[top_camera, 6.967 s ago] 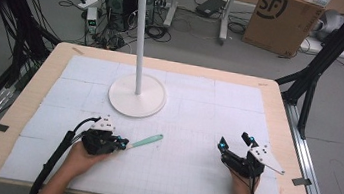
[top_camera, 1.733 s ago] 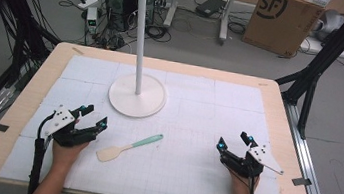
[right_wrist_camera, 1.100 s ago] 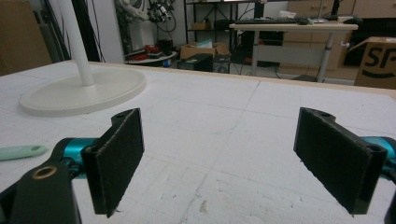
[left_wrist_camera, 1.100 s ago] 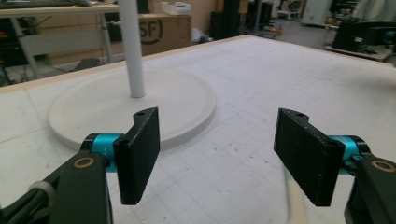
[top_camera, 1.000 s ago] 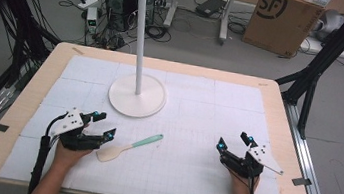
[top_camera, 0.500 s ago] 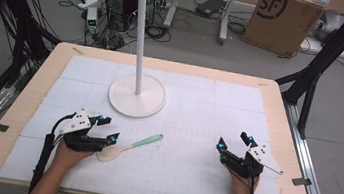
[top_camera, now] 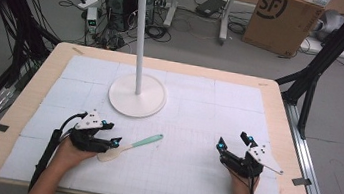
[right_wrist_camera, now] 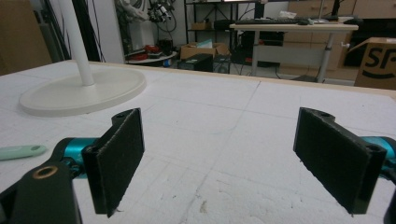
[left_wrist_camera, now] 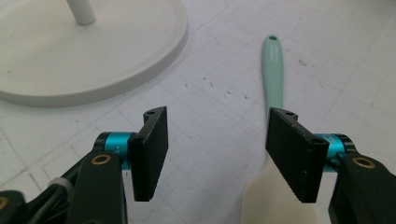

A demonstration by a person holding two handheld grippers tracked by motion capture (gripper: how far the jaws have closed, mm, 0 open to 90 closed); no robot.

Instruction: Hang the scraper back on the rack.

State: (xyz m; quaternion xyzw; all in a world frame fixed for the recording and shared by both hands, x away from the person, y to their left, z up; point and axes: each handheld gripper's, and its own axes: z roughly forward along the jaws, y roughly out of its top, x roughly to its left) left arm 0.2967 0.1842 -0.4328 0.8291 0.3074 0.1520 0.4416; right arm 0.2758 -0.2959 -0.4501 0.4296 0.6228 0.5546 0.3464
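Since the earlier pictures the left gripper (top_camera: 114, 142) has been brought from the left part of the mat to the pale blade of the spatula (top_camera: 129, 146), while the spatula has been left where it lay and the right gripper (top_camera: 233, 146) has not been shifted. The left gripper's jaws have just been closing, yet they are seen released: in the left gripper view bare mat lies between the two pads, and the spatula (left_wrist_camera: 272, 79) passes under the right-hand pad, its green handle pointing away toward the white round base of the stand (left_wrist_camera: 88, 51). The spatula is laid flat on the white mat (top_camera: 199, 105), near the front of that base. The right gripper (right_wrist_camera: 233, 158) is held wide apart, nothing grasped, resting near the table's right front.
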